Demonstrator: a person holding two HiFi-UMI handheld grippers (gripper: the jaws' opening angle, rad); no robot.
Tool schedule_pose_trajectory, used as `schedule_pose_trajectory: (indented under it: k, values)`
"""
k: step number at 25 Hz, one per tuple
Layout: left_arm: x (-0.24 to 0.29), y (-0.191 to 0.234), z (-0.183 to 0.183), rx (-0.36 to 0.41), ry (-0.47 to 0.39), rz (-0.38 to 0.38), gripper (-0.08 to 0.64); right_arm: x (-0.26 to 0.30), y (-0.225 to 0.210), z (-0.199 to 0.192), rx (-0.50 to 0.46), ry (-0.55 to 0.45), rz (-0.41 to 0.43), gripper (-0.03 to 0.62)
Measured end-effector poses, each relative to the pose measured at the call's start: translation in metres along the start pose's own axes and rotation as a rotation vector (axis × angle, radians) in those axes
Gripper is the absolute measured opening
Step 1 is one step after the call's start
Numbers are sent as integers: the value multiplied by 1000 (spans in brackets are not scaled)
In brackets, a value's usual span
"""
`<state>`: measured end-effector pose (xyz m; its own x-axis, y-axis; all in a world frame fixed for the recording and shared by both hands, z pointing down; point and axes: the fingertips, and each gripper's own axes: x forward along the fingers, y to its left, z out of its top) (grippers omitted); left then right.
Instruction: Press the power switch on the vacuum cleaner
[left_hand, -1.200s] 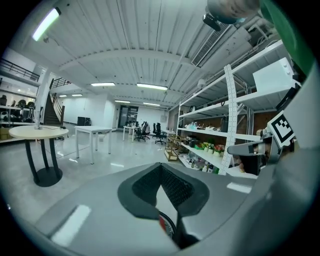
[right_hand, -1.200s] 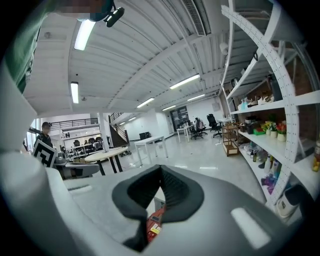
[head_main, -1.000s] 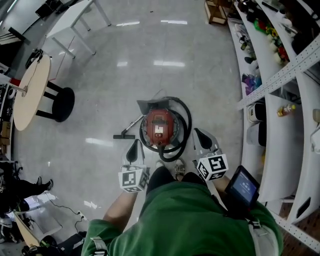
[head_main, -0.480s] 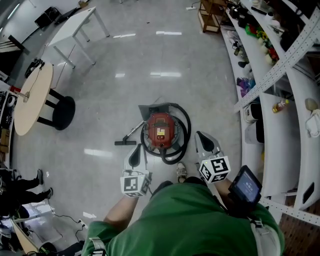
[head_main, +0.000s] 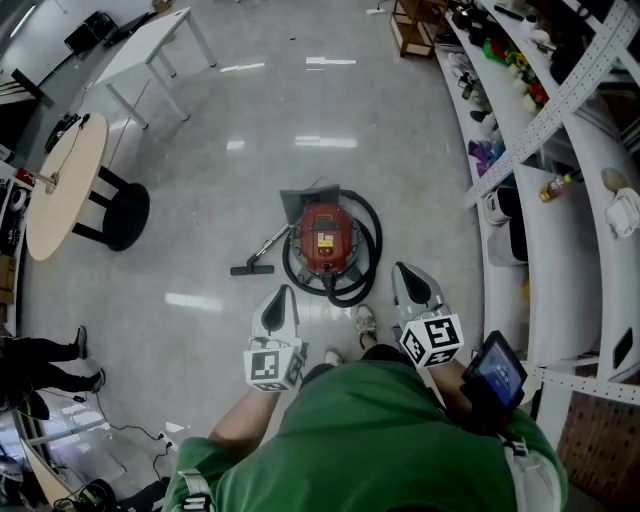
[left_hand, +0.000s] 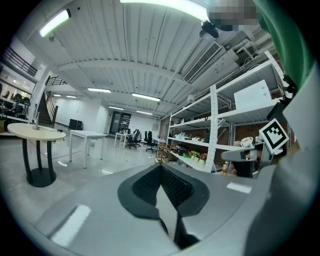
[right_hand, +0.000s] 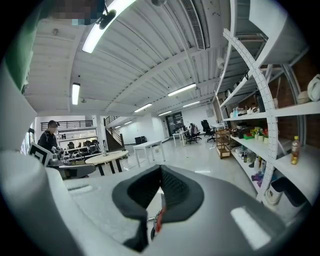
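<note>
Vacuum cleaner (head_main: 325, 238), a red canister ringed by its black hose (head_main: 368, 262), stands on the floor. The left gripper (head_main: 281, 294) and right gripper (head_main: 405, 271) hover just short of it, each with jaws pressed together and empty. It looks heavy and rigid, so its switch, probably on top, likely needs a firm poke rather than a grasp.
</note>
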<state>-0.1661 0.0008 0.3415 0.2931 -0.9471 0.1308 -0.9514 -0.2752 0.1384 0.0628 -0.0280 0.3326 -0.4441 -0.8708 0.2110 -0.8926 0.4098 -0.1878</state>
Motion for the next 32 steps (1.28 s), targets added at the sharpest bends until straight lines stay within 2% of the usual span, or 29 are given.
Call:
schedule_pose_trajectory:
  k: [13, 32]
  values:
    - [-59, -12, -1, -12, -6, -58, 8, -56, 50, -12, -10, -23, -22, 2]
    - [-54, -23, -10, -15, -7, -94, 8, -66, 50, -20, -23, -23, -33, 1]
